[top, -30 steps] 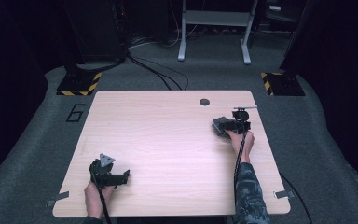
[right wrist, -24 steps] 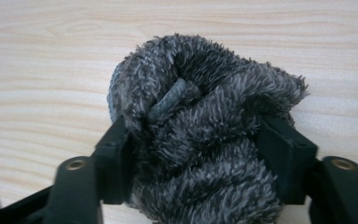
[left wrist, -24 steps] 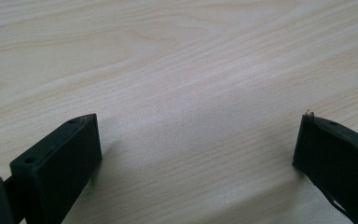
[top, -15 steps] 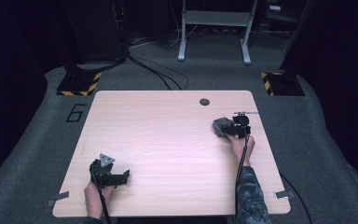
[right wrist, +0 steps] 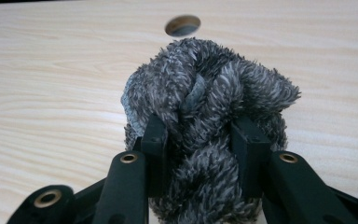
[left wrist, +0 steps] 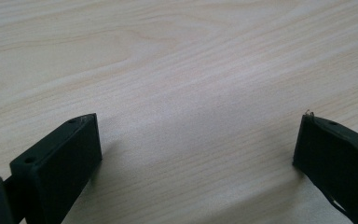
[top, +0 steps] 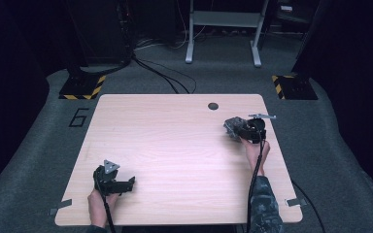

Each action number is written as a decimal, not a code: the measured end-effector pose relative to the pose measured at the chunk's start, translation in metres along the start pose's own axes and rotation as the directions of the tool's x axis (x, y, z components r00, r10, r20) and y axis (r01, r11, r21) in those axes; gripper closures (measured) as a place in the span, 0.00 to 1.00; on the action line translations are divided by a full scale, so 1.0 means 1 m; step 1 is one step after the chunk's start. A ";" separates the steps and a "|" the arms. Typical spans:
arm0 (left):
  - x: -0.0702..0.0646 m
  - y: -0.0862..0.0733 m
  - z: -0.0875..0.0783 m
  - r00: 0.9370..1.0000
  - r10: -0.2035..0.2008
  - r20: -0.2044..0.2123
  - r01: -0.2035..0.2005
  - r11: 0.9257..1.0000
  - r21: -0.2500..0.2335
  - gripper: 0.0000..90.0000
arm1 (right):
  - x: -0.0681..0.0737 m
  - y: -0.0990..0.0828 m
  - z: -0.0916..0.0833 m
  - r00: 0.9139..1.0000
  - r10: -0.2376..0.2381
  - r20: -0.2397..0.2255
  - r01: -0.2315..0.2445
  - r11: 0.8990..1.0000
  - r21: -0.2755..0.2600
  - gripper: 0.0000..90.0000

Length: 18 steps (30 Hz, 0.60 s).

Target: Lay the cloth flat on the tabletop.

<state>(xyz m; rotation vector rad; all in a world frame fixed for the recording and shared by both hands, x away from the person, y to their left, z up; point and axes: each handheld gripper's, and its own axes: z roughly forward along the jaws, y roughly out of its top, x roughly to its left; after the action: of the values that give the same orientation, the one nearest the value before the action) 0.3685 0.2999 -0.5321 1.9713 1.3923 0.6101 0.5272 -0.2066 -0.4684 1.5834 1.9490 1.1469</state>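
Counter (top: pixel 175 160) is big, bare wood grain, so a drop damages nothing, but a drop means a regrasp at the far right corner. Right gripper (top: pixel 234 129) has its fingers (right wrist: pixel 154 140) clenched on a grey fuzzy cloth bundle (right wrist: pixel 205 107), jaws having just been closing with the cloth between them; in the right gripper view the pile bulges past both pads and above them. Main risk, as I read it: the grip sits on the lower middle of a soft wad, so the loose top folds may unroll or sag on a lift and the bundle may slide out, since plush compresses and gives little friction. Second risk: a trailing fold may drag on the counter and pull the wad sideways out of the pads. The bundle sits near the right far edge, just this side of the round hole (top: pixel 213 106) in the counter; a swing that way may snag a fold on the hole's rim, and a swing outward may put the bundle off the edge onto the grey floor (top: pixel 320 145). Left gripper (top: pixel 121 185) lies low at the near left, fingers (left wrist: pixel 60 158) released wide with bare wood between them, well apart from the cloth, so it can't catch a slip. Smallest item: the right cable (top: pixel 252 189) runs along the forearm and may tug on a wrist turn.
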 end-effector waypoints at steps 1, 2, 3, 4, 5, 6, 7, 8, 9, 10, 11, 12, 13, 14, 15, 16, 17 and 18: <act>0.000 0.000 0.000 1.000 0.000 0.000 0.000 1.000 0.000 0.01 | 0.002 0.001 -0.003 1.000 -0.001 -0.001 0.001 1.000 -0.004 0.69; 0.000 0.000 0.000 1.000 0.000 0.000 0.000 1.000 0.000 0.01 | 0.002 0.001 -0.003 1.000 -0.001 -0.001 0.001 1.000 -0.004 0.69; 0.000 0.000 0.000 1.000 0.000 0.000 0.000 1.000 0.000 0.01 | 0.008 0.004 -0.012 1.000 -0.023 -0.006 0.023 1.000 -0.014 0.69; 0.000 0.000 0.000 1.000 0.001 -0.001 -0.001 1.000 0.000 0.01 | 0.010 0.005 -0.014 0.999 -0.041 -0.006 0.041 0.999 -0.020 0.69; 0.000 0.000 0.000 1.000 0.001 -0.001 -0.001 1.000 0.000 0.01 | 0.010 0.005 -0.014 0.999 -0.041 -0.006 0.041 0.999 -0.020 0.69; 0.000 0.000 0.000 1.000 0.000 0.000 0.000 1.000 0.000 0.01 | 0.012 0.006 -0.018 0.999 -0.048 -0.008 0.048 0.999 -0.025 0.69; 0.000 0.000 0.000 1.000 0.000 0.000 0.000 1.000 0.001 0.01 | 0.015 0.007 -0.022 0.998 -0.059 -0.011 0.058 0.998 -0.032 0.69; 0.000 0.000 0.000 1.000 0.000 0.000 0.000 1.000 0.001 0.01 | 0.018 0.008 -0.024 0.998 -0.066 -0.019 0.065 0.997 -0.039 0.69; 0.000 0.000 0.000 1.000 0.000 -0.001 0.000 1.000 0.000 0.01 | 0.021 0.009 -0.027 0.997 -0.076 -0.024 0.075 0.996 -0.041 0.69; 0.000 0.000 0.000 1.000 0.000 -0.001 0.000 1.000 0.000 0.01 | 0.026 0.009 -0.029 0.995 -0.090 -0.031 0.089 0.995 -0.040 0.69; 0.000 0.000 0.000 1.000 0.000 0.000 0.000 1.000 0.000 0.01 | 0.030 0.010 -0.032 0.994 -0.103 -0.035 0.101 0.994 -0.041 0.69; 0.000 0.000 0.000 1.000 0.000 0.000 0.000 1.000 0.000 0.01 | 0.036 0.010 -0.036 0.991 -0.126 -0.041 0.124 0.991 -0.045 0.69; 0.000 0.000 0.000 1.000 0.000 0.000 0.000 1.000 0.000 0.01 | 0.036 0.010 -0.036 0.991 -0.126 -0.041 0.124 0.991 -0.045 0.69; 0.000 0.000 0.000 1.000 0.000 0.000 0.000 1.000 0.000 0.01 | 0.041 0.011 -0.038 0.989 -0.141 -0.046 0.139 0.989 -0.048 0.69; 0.000 0.000 0.000 1.000 0.000 0.000 0.000 1.000 0.001 0.01 | 0.046 0.012 -0.041 0.985 -0.163 -0.055 0.160 0.986 -0.054 0.69; 0.000 0.000 0.000 1.000 -0.001 0.000 0.001 1.000 0.001 0.01 | 0.051 0.012 -0.043 0.984 -0.167 -0.066 0.163 0.985 -0.058 0.69; 0.000 0.000 0.000 1.000 0.000 0.000 0.000 1.000 0.001 0.01 | 0.056 0.012 -0.045 0.980 -0.184 -0.078 0.179 0.982 -0.062 0.69; 0.000 0.000 0.000 1.000 0.000 0.000 0.000 1.000 0.000 0.01 | 0.061 0.011 -0.047 0.978 -0.189 -0.089 0.184 0.981 -0.062 0.69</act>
<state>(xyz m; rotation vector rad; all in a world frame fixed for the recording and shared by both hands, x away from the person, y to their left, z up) 0.3685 0.2999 -0.5321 1.9714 1.3926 0.6103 0.4819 -0.1659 -0.4196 1.3089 2.0590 1.2042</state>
